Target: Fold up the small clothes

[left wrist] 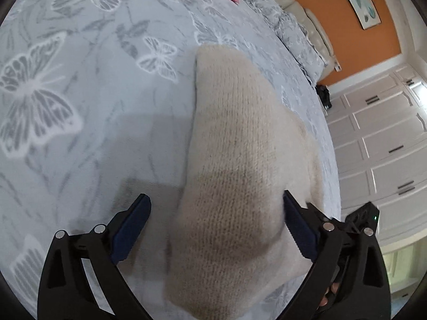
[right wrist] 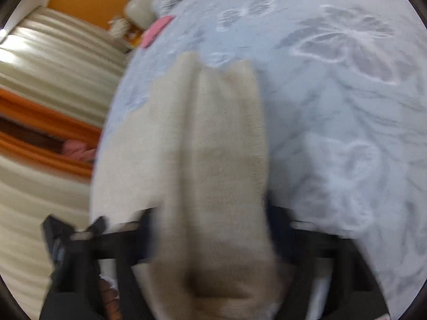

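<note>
Your left tool (left wrist: 216,224) is spread wide, its fingers either side of the cream knit garment (left wrist: 240,165) lying on the bed (left wrist: 93,138). Your right tool (right wrist: 210,229) straddles the same garment (badly blurred here), so I cannot tell its grip.

The left black two-finger gripper with blue ribbed pads (left wrist: 216,214) has its jaws spread wide, one finger on each side of a cream knitted garment (left wrist: 240,160). The right black gripper (right wrist: 210,224) is blurred, its fingers likewise apart around the cloth
</note>
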`<state>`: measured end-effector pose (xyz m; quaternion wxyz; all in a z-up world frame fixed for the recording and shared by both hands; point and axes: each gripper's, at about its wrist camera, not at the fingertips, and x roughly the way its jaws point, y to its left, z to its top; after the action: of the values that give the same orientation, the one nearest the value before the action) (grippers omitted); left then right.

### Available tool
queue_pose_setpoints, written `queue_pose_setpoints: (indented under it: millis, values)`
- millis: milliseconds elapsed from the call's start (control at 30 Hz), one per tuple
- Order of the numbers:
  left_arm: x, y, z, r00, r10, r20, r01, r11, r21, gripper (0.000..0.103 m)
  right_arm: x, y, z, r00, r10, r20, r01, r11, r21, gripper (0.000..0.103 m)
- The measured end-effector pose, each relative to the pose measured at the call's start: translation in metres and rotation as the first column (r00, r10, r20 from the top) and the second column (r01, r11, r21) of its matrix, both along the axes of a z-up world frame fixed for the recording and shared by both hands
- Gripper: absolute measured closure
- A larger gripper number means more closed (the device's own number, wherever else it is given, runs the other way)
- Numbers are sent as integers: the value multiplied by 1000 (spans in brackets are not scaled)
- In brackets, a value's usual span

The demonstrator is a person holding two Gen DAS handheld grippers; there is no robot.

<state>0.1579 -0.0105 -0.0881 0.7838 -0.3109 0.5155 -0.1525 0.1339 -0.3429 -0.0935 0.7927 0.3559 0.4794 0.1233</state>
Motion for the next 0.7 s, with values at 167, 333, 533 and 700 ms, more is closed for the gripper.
queue_pose_setpoints:
  millis: [167,333,533,700]
  values:
    - [-2,-6,21,995,-88,48,88,996,2,50,-31,4,66,985,-8,173,10,1000,-8,71]
    - [-8,-6,29,991,-125,44,126,992,-27,48,-28,3,38,999,-41,23,44,993,-111,62]
    - [-9,-23,31,991,-121,59,112,985,129,37,-35,-5,47,986,-159,43,165,963,-214,47]
    - [-21,-41,54,968,-160,193,66,906,418,25,-45,21,92,964,-87,251,178,912,-368,63]
